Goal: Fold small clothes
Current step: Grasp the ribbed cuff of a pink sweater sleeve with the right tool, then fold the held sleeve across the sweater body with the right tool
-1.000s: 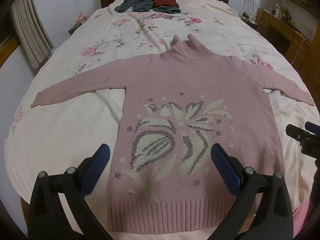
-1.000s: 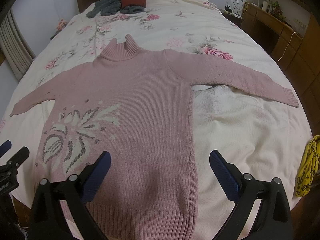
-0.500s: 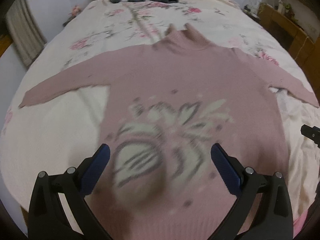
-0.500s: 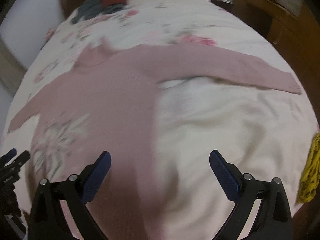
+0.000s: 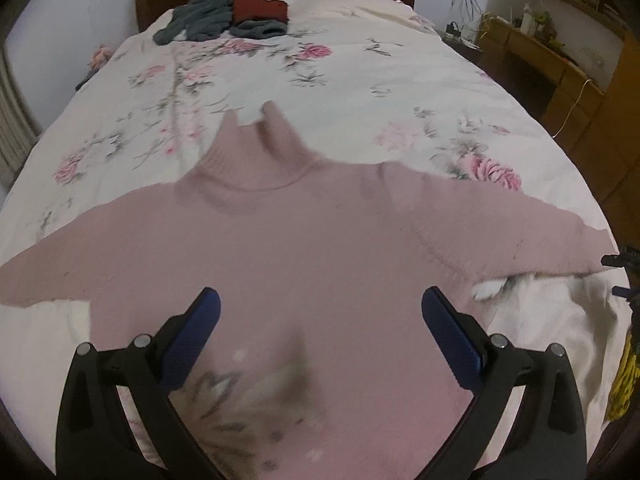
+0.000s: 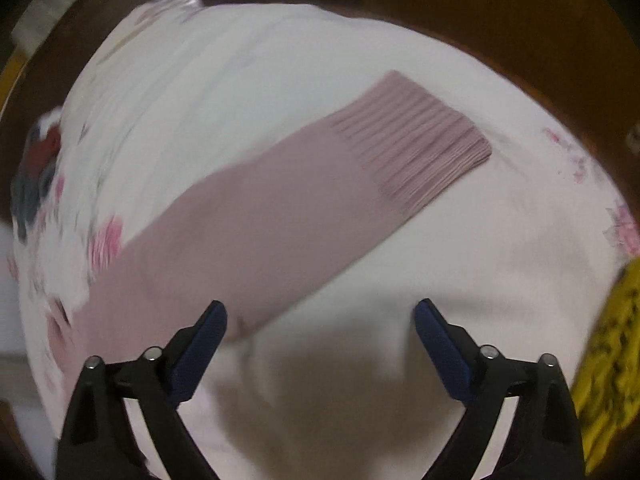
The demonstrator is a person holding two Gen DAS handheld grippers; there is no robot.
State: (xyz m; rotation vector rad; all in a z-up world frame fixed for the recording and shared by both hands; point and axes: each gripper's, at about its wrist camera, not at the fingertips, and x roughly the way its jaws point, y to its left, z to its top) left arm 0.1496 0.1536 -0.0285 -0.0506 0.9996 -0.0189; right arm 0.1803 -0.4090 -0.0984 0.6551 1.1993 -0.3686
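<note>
Only the right view shows the ribbed cuff (image 6: 416, 148); the left shows the sweater (image 5: 304, 248) collar. Both grippers (image 5: 320, 320) (image 6: 320, 324) gape wide, empty.

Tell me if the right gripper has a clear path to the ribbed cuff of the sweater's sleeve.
Probably yes. The right gripper is open above the sleeve, and the ribbed cuff lies flat on the bedspread ahead with nothing over it.

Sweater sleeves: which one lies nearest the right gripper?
The sleeve with the ribbed cuff, on the pink sweater's right side, beside the right gripper; the other lies far left.
</note>
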